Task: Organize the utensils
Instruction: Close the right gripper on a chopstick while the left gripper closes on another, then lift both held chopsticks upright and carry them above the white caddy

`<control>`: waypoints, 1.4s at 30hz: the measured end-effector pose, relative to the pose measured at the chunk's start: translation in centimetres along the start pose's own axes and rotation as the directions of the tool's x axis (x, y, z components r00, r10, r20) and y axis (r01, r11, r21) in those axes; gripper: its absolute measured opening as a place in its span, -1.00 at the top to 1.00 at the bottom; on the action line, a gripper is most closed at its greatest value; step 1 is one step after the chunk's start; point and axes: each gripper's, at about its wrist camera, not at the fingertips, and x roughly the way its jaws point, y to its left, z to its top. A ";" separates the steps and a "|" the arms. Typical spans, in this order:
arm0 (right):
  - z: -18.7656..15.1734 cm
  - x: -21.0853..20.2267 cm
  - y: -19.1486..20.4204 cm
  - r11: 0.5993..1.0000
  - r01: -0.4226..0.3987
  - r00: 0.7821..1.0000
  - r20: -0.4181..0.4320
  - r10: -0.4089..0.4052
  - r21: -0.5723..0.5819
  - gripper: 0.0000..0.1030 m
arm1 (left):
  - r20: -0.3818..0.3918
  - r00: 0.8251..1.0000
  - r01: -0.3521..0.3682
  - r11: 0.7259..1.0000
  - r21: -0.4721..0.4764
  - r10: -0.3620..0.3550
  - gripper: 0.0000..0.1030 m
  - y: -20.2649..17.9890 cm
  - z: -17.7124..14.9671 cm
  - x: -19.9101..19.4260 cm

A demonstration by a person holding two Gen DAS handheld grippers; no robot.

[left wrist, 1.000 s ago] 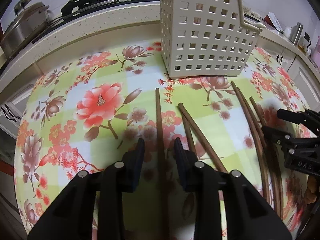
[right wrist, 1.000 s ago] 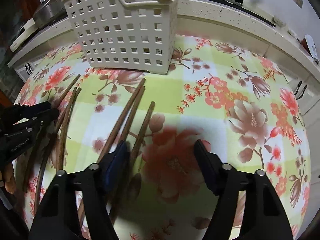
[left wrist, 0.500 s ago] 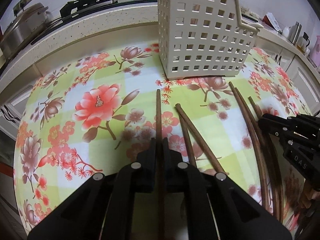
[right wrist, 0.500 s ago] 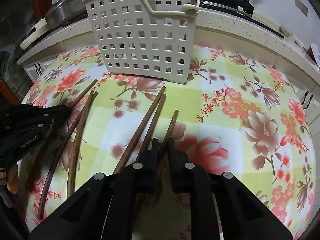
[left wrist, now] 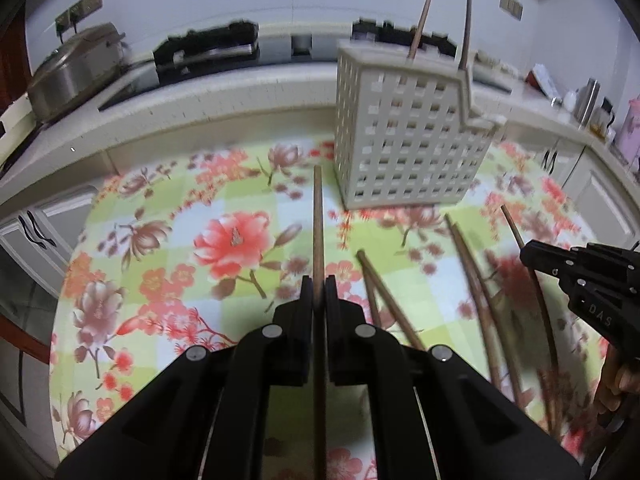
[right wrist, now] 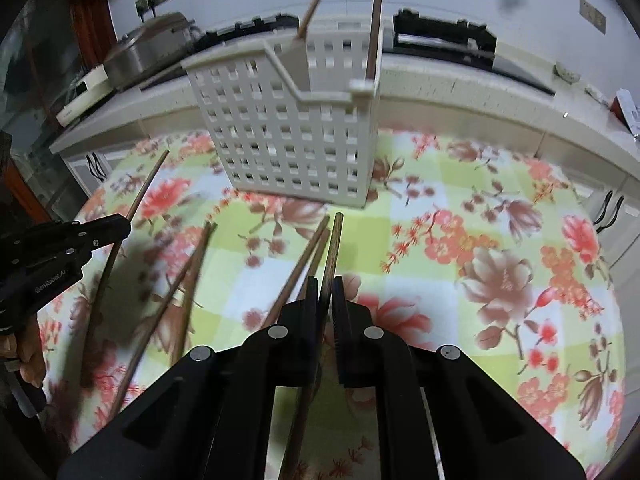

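Observation:
My left gripper [left wrist: 319, 286] is shut on a brown chopstick [left wrist: 318, 224] and holds it above the floral tablecloth [left wrist: 224, 216], pointing toward the white perforated utensil holder [left wrist: 408, 140]. My right gripper [right wrist: 327, 288] is shut on another chopstick [right wrist: 334, 252], lifted and aimed at the holder [right wrist: 292, 132]. Two chopsticks stand in the holder [right wrist: 374, 20]. Several loose chopsticks [left wrist: 390, 300] lie on the table between the grippers. Each gripper shows in the other's view: the right one [left wrist: 588, 280], the left one [right wrist: 52, 248].
A stone counter edge [left wrist: 208, 96] runs behind the table, with a metal pot [left wrist: 76, 76] and a stove on it. Cabinets with handles [right wrist: 608, 208] stand beyond the table's rim.
Both grippers closed on a chopstick each and have lifted them off the table. The views have tilted up toward the holder.

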 end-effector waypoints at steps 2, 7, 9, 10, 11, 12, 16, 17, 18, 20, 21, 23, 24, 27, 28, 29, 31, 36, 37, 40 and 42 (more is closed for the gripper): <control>0.5 -1.7 0.1 1.000 0.000 0.999 0.036 0.000 -0.003 0.82 | 0.041 0.999 0.000 1.000 -0.007 0.000 0.88 0.0 0.3 -1.5; 1.3 -5.7 0.1 1.000 -0.005 0.990 0.141 0.005 0.000 0.84 | 0.171 0.985 0.000 1.000 -0.026 0.005 0.88 -0.3 1.2 -5.7; 1.4 -7.4 0.0 1.000 -0.011 0.979 0.202 0.010 0.003 0.84 | 0.218 0.976 0.004 1.000 -0.030 0.003 0.88 -0.4 1.4 -7.0; 1.4 -7.9 -0.1 1.000 -0.010 0.976 0.217 0.009 0.003 0.84 | 0.244 0.970 0.004 0.999 -0.032 0.003 0.88 -0.5 1.4 -7.8; 1.4 -8.4 -0.2 1.000 -0.010 0.972 0.235 0.009 0.006 0.84 | 0.266 0.964 0.005 0.999 -0.032 0.003 0.88 -0.7 1.5 -8.4; 1.4 -8.8 -0.2 1.000 -0.011 0.970 0.244 0.009 0.008 0.84 | 0.278 0.961 0.007 1.000 -0.031 0.002 0.89 -0.7 1.7 -8.7; 1.5 -9.8 -0.3 1.000 -0.001 0.964 0.265 0.000 0.002 0.84 | 0.333 0.943 0.007 1.000 -0.023 0.001 0.89 -1.4 2.4 -10.6; 1.7 -10.2 -0.4 1.000 0.004 0.961 0.276 -0.004 0.001 0.84 | 0.339 0.941 0.009 1.000 -0.019 -0.002 0.89 -1.5 2.6 -10.9; 1.9 -10.5 -0.4 1.000 0.008 0.959 0.285 -0.007 -0.001 0.85 | 0.344 0.939 0.011 1.000 -0.016 -0.005 0.89 -1.6 2.9 -11.1; 2.3 -11.2 -0.4 1.000 0.014 0.954 0.301 -0.012 -0.005 0.85 | 0.353 0.936 0.011 1.000 -0.012 -0.006 0.89 -1.7 3.6 -11.3; 2.7 -11.5 -0.5 1.000 0.013 0.951 0.310 -0.010 -0.007 0.85 | 0.357 0.934 0.011 1.000 -0.012 -0.006 0.89 -1.7 3.9 -11.4; 3.4 -12.0 -0.7 1.000 0.010 0.945 0.327 -0.007 -0.006 0.85 | 0.366 0.930 0.026 1.000 -0.014 -0.020 0.89 -1.8 4.6 -11.8; 3.9 -12.3 -0.9 1.000 0.016 0.941 0.339 -0.013 -0.006 0.85 | 0.375 0.927 0.034 0.999 -0.012 -0.026 0.89 -1.9 5.1 -12.0; 5.5 -13.1 -1.2 1.000 0.017 0.930 0.368 -0.014 -0.007 0.85 | 0.396 0.918 0.035 0.999 -0.007 -0.029 0.89 -2.2 6.3 -12.5; 5.8 -13.3 -1.2 1.000 0.018 0.927 0.375 -0.014 -0.008 0.85 | 0.402 0.915 0.038 0.999 -0.007 -0.032 0.89 -2.2 6.7 -12.7; 6.4 -13.6 -1.3 1.000 0.015 0.924 0.381 -0.011 -0.008 0.85 | 0.407 0.913 0.039 0.999 -0.007 -0.033 0.89 -2.3 7.1 -12.9; 7.3 -13.9 -1.4 1.000 0.012 0.920 0.392 -0.007 -0.011 0.85 | 0.420 0.907 0.043 0.999 -0.007 -0.036 0.89 -2.4 8.2 -13.2; 9.9 -15.5 -1.3 0.999 0.020 0.903 0.430 -0.007 -0.026 0.85 | 0.447 0.893 0.055 0.998 0.004 -0.051 0.89 -2.4 10.9 -14.0; 10.3 -15.8 -1.3 0.999 0.019 0.900 0.436 -0.005 -0.027 0.85 | 0.455 0.888 0.060 0.998 0.009 -0.057 0.89 -2.6 11.7 -14.2; 11.9 -16.7 -1.2 0.999 0.018 0.892 0.452 0.001 -0.037 0.85 | 0.470 0.879 0.072 0.997 0.018 -0.072 0.89 -2.7 13.5 -14.5; 12.8 -17.1 -1.2 0.999 0.016 0.887 0.462 0.006 -0.042 0.85 | 0.481 0.873 0.078 0.997 0.023 -0.079 0.89 -2.8 14.8 -14.6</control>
